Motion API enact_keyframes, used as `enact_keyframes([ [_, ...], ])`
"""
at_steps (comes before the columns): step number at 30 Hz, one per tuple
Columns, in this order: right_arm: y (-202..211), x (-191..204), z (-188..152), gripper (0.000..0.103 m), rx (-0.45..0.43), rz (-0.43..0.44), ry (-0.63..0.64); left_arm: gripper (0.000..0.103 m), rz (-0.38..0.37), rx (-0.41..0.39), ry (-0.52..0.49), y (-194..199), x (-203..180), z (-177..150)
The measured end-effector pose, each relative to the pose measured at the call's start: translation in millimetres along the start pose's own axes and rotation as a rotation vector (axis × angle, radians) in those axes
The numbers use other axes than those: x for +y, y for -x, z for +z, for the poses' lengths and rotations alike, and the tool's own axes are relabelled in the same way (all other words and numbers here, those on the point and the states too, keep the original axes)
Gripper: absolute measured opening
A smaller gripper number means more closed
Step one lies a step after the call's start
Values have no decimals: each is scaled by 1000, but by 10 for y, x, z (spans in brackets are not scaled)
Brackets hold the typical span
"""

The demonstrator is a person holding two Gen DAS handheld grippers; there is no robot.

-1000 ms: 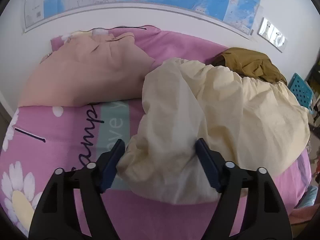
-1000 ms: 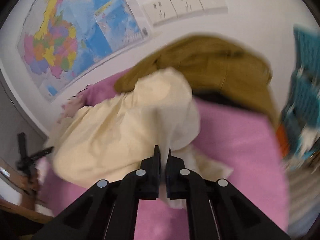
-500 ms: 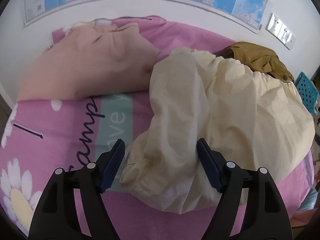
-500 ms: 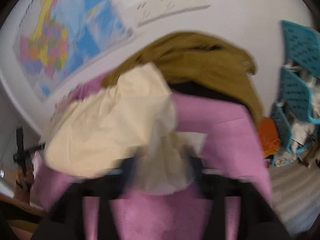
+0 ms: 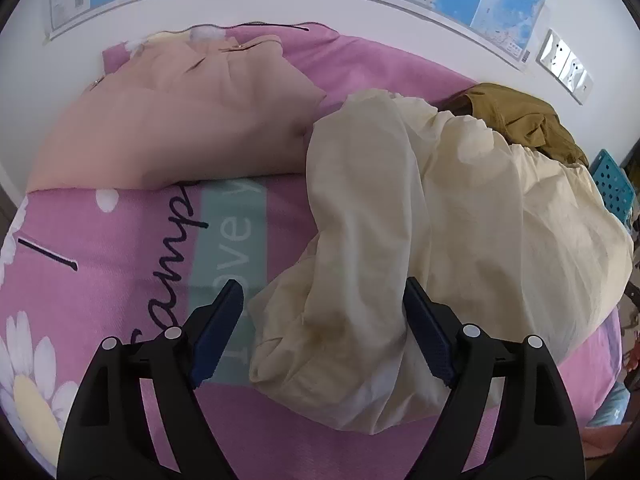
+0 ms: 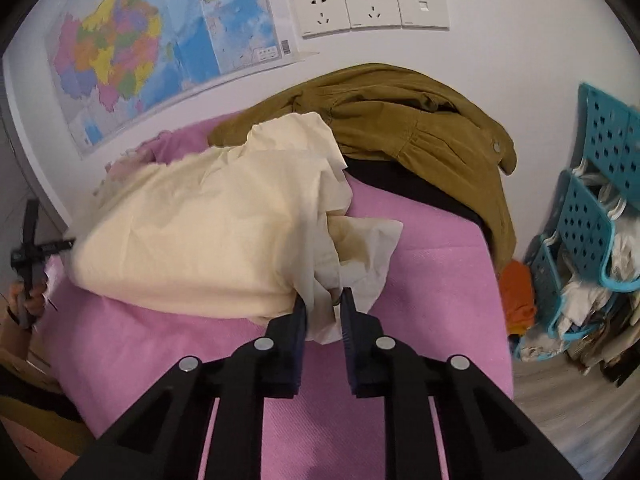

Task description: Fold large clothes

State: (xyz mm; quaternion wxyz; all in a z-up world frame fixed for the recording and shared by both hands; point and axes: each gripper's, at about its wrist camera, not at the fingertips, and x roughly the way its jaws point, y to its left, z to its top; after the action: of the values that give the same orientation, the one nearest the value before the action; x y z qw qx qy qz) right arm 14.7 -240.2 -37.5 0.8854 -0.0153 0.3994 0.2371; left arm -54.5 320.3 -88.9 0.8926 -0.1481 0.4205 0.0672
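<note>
Between the wide-parted jaws of the left gripper [image 5: 322, 312], a bunched end of the large cream-yellow thin cotton garment [image 5: 460, 216] lies on the bed, with neither pad seen touching it; a firm hold would best be got by lowering the jaws over a single hem edge rather than the whole wad. At the right gripper [image 6: 323, 312], the jaws stand slightly apart with a fold of cloth between them, though whether it is pinched cannot be told; before any lift, closure on a corresponding edge should be confirmed so the cloth can be spread flat. The garment is heaped in a crumpled mound on the pink printed bedspread [image 5: 120, 248], creased, with a faint brownish mark near the left jaws. A folded peach garment [image 5: 192, 120] lies beside it, and an olive-brown corduroy jacket [image 6: 400, 120] behind, touching it.
</note>
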Motion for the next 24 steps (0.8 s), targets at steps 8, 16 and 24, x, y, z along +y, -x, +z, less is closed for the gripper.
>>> enact_keyframes([
  [8, 281, 24, 152, 50, -132, -9, -131, 82, 29, -8, -34, 52, -62, -8],
  [16, -603, 324, 516, 53, -34, -80, -7, 92, 68, 3, -33, -73, -87, 67],
  [24, -289, 511, 504, 49, -119, -40, -37, 83, 142, -181, -37, 495, -305, 62],
])
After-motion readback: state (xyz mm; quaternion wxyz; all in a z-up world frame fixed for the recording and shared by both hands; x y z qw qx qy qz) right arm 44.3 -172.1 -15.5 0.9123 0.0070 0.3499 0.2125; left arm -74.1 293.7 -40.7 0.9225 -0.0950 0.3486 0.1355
